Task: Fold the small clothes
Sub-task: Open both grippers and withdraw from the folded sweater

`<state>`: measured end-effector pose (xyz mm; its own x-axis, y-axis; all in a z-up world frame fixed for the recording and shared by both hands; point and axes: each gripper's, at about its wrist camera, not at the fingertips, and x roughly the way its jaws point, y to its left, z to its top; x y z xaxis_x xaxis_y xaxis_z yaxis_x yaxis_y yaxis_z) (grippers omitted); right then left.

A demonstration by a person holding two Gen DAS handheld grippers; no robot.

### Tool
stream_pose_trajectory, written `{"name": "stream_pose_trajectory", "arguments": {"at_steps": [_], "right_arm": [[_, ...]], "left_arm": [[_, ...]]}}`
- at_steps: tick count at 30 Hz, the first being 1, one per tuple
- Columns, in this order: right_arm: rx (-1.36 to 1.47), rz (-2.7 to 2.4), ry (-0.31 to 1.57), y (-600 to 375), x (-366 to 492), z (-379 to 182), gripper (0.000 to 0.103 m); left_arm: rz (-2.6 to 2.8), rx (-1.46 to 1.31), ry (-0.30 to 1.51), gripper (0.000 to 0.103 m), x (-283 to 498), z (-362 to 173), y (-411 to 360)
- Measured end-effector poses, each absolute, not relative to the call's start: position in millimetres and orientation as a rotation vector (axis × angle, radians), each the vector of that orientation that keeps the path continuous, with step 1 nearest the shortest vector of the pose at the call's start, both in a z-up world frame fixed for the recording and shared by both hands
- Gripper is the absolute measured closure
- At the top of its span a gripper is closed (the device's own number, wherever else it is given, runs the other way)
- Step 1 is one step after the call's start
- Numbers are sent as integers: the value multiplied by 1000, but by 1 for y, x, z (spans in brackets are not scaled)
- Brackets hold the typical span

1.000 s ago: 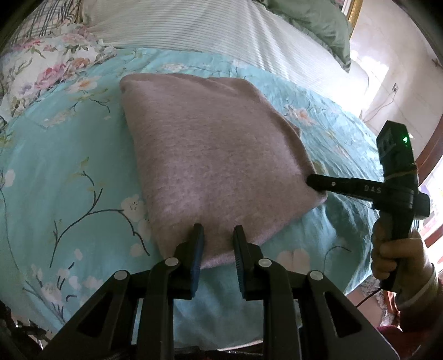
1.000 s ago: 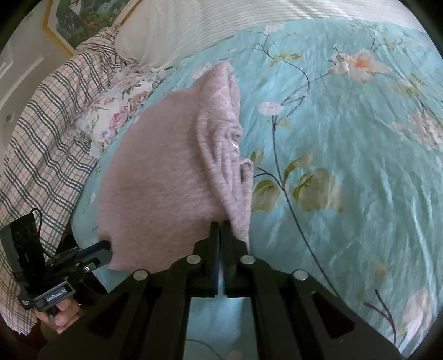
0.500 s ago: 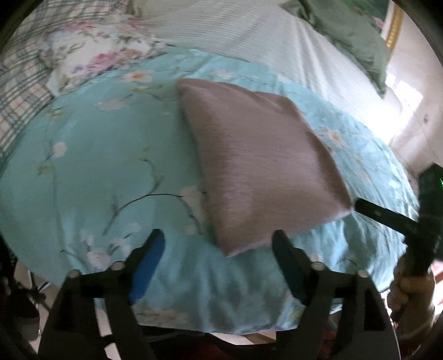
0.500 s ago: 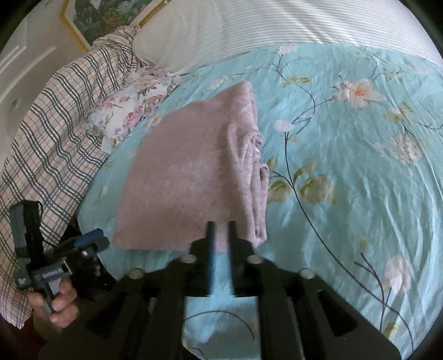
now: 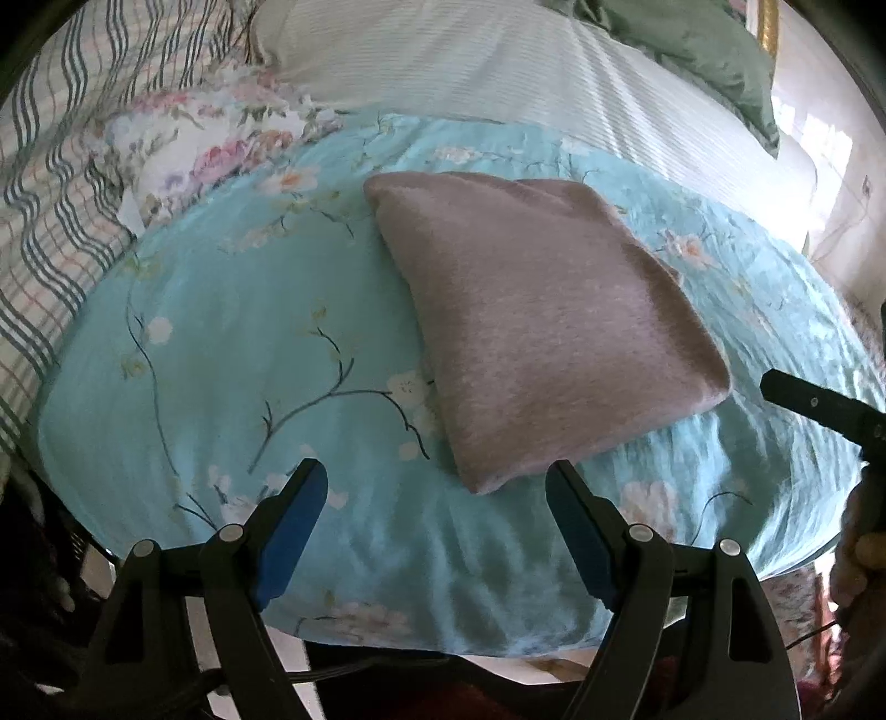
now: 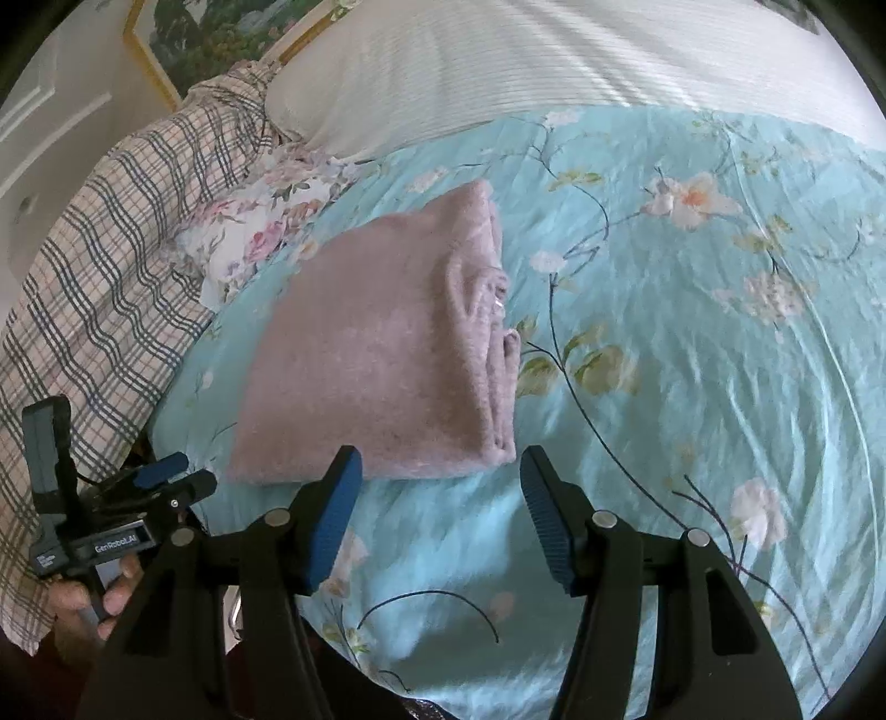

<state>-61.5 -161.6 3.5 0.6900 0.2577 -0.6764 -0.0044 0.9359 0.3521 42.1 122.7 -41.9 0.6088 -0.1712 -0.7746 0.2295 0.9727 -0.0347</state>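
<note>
A folded mauve knit garment (image 5: 548, 321) lies flat on the turquoise floral bedspread (image 5: 232, 354); it also shows in the right wrist view (image 6: 382, 360), with its layered edges on the right side. My left gripper (image 5: 437, 501) is open and empty, just short of the garment's near corner. My right gripper (image 6: 440, 493) is open and empty, just short of the garment's near edge. The right gripper's finger (image 5: 803, 399) shows at the right edge of the left wrist view. The left gripper (image 6: 166, 482) shows at the lower left of the right wrist view.
A floral pillow (image 5: 210, 149) and a plaid blanket (image 6: 105, 260) lie to the left. A white striped cover (image 5: 498, 61) and a green pillow (image 5: 714, 50) lie at the back. The bed's front edge (image 5: 387, 637) is just below my grippers.
Both grippers have opened, let go of the garment and pulled back toward the bed's front edge. The garment now lies folded and free on the bedspread.
</note>
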Motion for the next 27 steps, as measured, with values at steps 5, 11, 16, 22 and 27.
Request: {"name": "stream_pose_trajectory", "arguments": {"at_steps": [5,11,16,22,27], "right_arm": [[245,158,810,-147,-67,8,17],[225,177,854,-140,-78,1,15],[215,153,857,-141,-90,2,13],[183,174,829,-138,-91,10,9],[89,216,825,-129,-83,20,5]], "left_arm": [[-177,140,881,19,35,-38,117],[-150,186,858,19,26,-38,116],[-116,188,833,19,23,-36,119],[-85,252,897,19,35,-34,116],[-60,283,843,17,36,-18,106]]}}
